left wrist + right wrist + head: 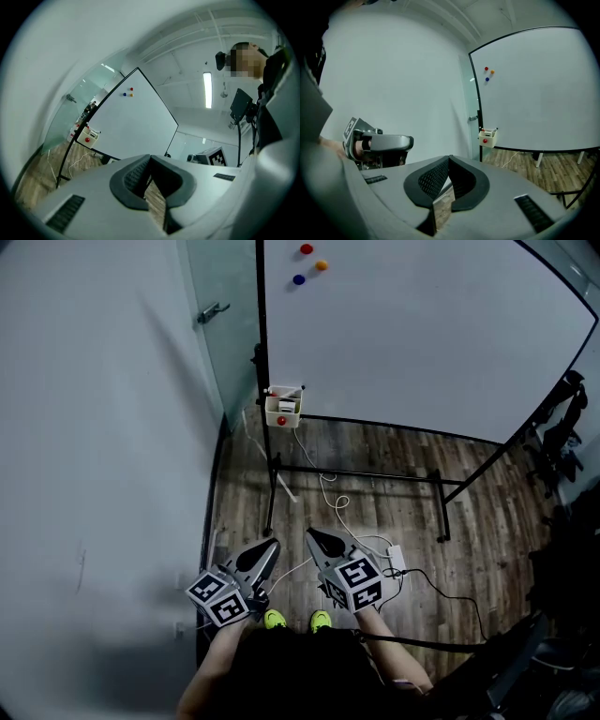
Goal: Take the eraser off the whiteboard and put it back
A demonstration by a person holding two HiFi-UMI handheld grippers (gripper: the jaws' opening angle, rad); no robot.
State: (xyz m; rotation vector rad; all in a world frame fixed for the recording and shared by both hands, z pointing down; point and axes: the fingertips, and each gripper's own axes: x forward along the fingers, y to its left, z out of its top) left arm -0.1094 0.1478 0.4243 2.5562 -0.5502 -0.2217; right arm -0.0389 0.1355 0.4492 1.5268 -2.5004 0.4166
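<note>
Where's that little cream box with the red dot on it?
In the head view, the cream box sits at the whiteboard's lower left corner, right beside the glass door.

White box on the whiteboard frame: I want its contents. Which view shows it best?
Head view: it looks into the white box from above. Right gripper view shows only its front; left gripper view shows it tiny.

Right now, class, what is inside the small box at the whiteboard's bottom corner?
The box holds a few small items poking above its rim, one red-tipped; they are too small to name. Its walls hide whatever lies deeper.
</note>
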